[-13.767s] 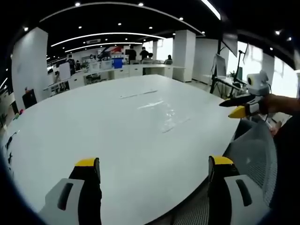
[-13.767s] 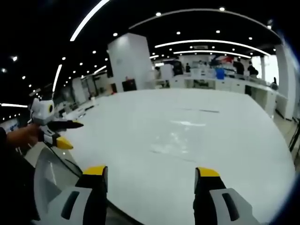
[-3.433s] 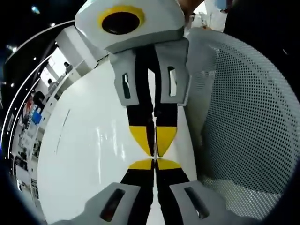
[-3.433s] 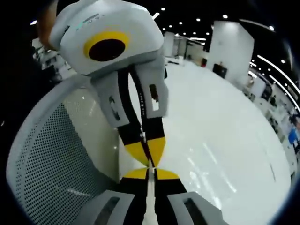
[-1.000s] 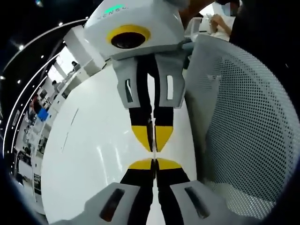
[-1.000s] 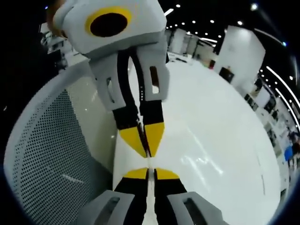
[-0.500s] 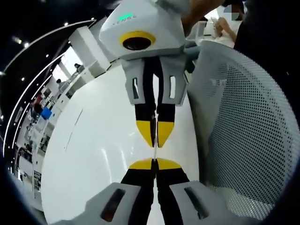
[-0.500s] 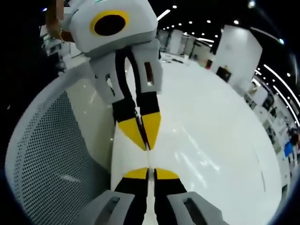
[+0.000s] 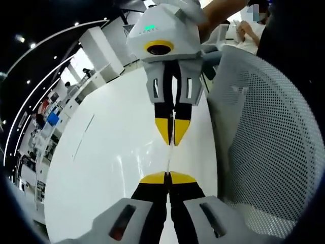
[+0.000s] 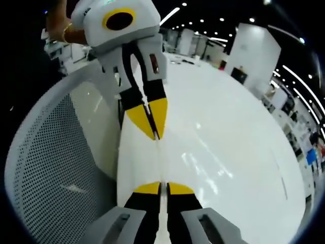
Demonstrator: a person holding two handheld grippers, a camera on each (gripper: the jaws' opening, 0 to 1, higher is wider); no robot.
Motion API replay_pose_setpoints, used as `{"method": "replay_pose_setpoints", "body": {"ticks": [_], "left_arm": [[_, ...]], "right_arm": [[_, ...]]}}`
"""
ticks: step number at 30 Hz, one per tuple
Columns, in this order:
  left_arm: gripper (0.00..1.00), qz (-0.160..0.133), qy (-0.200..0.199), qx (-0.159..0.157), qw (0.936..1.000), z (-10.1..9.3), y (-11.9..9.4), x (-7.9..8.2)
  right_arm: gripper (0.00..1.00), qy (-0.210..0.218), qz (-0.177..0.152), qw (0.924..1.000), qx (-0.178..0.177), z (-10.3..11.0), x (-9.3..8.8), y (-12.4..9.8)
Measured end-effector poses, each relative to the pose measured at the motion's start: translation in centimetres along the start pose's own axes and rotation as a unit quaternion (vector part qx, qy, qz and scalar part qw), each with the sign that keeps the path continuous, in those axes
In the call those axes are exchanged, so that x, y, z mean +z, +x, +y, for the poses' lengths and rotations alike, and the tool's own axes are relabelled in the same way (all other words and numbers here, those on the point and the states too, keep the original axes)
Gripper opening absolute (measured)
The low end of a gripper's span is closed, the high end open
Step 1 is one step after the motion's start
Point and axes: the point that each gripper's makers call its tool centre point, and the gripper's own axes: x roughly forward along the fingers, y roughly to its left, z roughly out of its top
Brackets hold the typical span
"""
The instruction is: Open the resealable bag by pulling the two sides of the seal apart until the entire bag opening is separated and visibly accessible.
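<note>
Mid-pull on the seal. Left gripper [image 9: 168, 177] and right gripper [image 10: 163, 188] face each other tip to tip, fingers pinched narrow, each on one side of the clear resealable bag [image 9: 169, 158], held in the air above the white desk [image 9: 111, 168] beside a mesh chair [image 9: 264, 152]. The film is barely visible between the tips. Next: draw the grippers further apart along the seal, grips firm.

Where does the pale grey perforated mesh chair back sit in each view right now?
Left gripper view: the pale grey perforated mesh chair back takes the right side, from upper right down to the bottom.
Right gripper view: it curves down the left side.
Shared landmark: the glossy white table, beside the chair in both views.
</note>
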Motion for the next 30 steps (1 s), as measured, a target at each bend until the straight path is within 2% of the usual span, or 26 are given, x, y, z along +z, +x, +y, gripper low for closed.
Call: {"method": "replay_pose_setpoints", "body": {"ticks": [9,26,28,29,30], "left_arm": [[0.0,-0.002,-0.013,0.008,0.9999,0.2,-0.2,-0.1],[0.0,0.007,-0.035,0.026,0.999,0.8,-1.1,-1.6],[0.0,0.013,-0.032,0.025,0.9991,0.8,-1.2,-1.9],[0.0,0.006,-0.035,0.024,0.9991,0.7,-1.1,-1.7],[0.0,0.009,-0.039,0.024,0.9989,0.6,-1.2,-1.9]], "right_arm": [[0.0,0.012,0.004,0.9999,-0.003,-0.2,-1.1,-0.6],[0.0,0.031,0.024,0.9992,-0.012,-0.3,-3.4,-1.7],[0.0,0.022,0.041,0.9988,-0.016,-0.3,-4.1,-1.9],[0.0,0.021,0.027,0.9993,-0.014,-0.2,-3.8,-1.8],[0.0,0.03,0.03,0.999,-0.014,-0.1,-3.9,-1.9]]}}
